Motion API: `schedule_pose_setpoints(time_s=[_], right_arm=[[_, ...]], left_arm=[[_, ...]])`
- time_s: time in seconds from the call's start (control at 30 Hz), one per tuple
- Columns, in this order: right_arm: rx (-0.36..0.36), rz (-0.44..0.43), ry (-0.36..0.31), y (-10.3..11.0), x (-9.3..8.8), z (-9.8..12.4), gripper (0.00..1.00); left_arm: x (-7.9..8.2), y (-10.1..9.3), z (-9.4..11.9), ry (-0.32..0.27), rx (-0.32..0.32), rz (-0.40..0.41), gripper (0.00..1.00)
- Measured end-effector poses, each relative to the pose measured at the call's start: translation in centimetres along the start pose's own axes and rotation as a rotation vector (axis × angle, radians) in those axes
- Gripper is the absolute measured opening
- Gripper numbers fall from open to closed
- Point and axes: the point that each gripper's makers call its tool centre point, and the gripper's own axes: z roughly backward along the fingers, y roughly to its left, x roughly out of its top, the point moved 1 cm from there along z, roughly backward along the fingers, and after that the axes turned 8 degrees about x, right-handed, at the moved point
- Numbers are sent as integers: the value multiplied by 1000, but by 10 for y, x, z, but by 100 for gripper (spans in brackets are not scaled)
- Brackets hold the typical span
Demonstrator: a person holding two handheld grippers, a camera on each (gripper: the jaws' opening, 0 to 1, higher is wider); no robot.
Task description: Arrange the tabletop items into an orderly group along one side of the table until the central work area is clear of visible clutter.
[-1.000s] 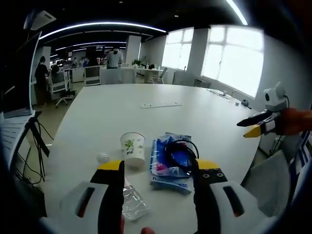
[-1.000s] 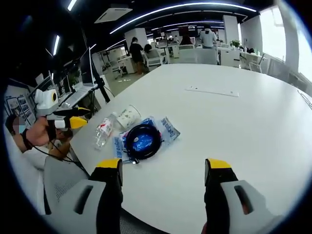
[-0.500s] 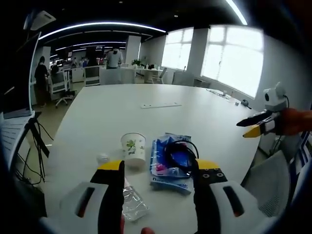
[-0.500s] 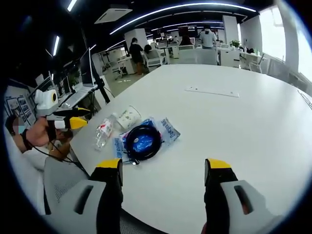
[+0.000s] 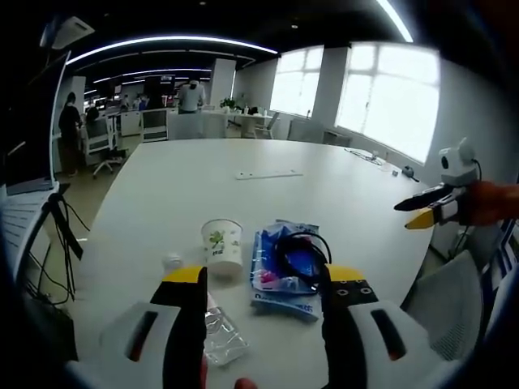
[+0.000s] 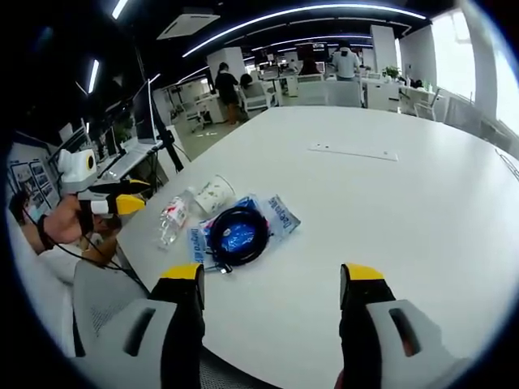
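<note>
Left hand-held gripper [image 5: 263,279] — jaws apart, cup [image 5: 222,248] & bottle [image 5: 220,334] ahead.

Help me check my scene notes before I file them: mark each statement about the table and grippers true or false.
1. The paper cup stands upright on the table. True.
2. The black cable coil lies on top of the blue packets. True.
3. The clear plastic bottle stands upright beside the cup. False: it lies on its side.
4. The left gripper is shut on the cup. False: its jaws stand apart with nothing between them.
5. The right gripper is open, over bare tabletop. True.
6. The cable coil is red. False: it is black.
</note>
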Motion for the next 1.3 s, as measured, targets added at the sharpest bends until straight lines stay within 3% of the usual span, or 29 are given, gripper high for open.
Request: schedule_pose_setpoints(time_s=[0.93,1.3], right_arm=[[7,-30,-6,3,-17,6,67],[17,-63,-24,6,-29,9,67]], left_arm=[[-14,8,7,21,22,29,54],[-28,19,6,70,62,40,51]])
